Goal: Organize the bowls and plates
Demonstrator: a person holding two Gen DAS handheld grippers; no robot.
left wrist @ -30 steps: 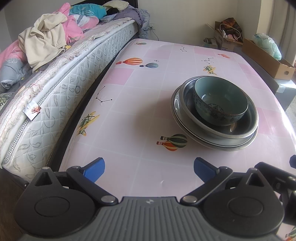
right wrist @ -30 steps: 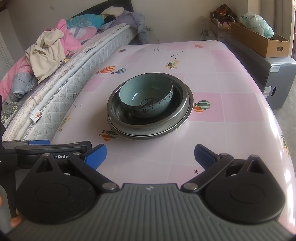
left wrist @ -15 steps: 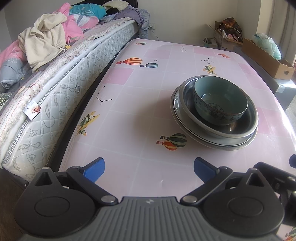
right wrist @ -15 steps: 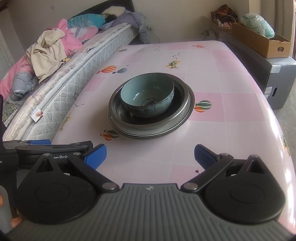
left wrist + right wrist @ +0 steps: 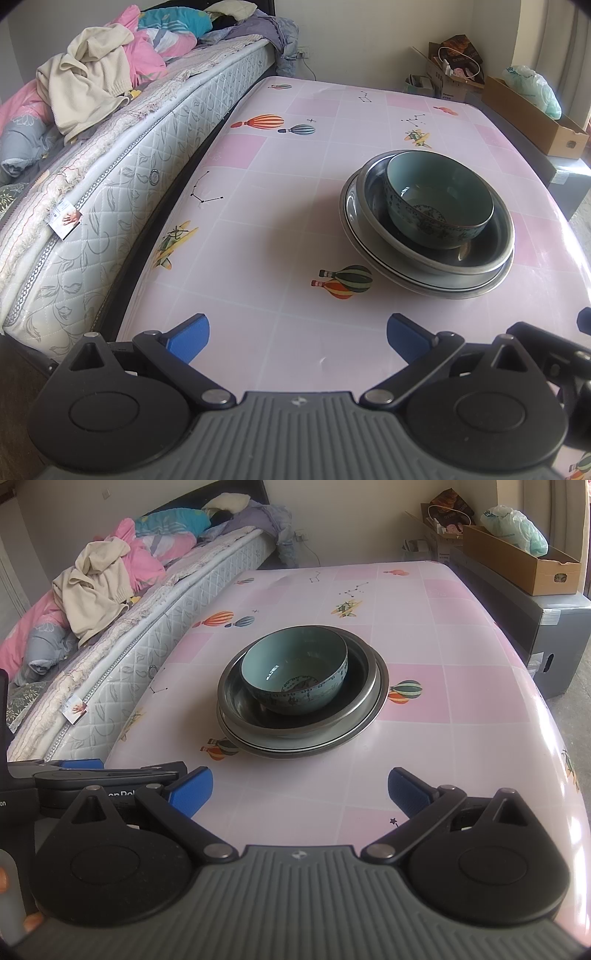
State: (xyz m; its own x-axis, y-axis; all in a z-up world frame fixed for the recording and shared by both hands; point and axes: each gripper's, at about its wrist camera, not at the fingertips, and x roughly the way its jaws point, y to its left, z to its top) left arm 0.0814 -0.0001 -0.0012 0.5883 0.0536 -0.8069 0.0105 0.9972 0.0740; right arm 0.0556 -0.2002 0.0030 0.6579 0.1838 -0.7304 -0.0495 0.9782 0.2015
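— Where do your 2 cameras sit?
— Each rides low behind its own fingers, facing along the pink table toward the far wall.
— Overlap?
— Both views share the stacked dishes, table and bed; your left view sits nearer the bed.

We list one stack, upright on the pink patterned tablecloth. Top: teal ceramic bowl with dark line decoration outside, empty, nested toward 11 o'clock inside a dark metal bowl. Beneath: a wider metal plate with a thin dark rim line, lying flat.
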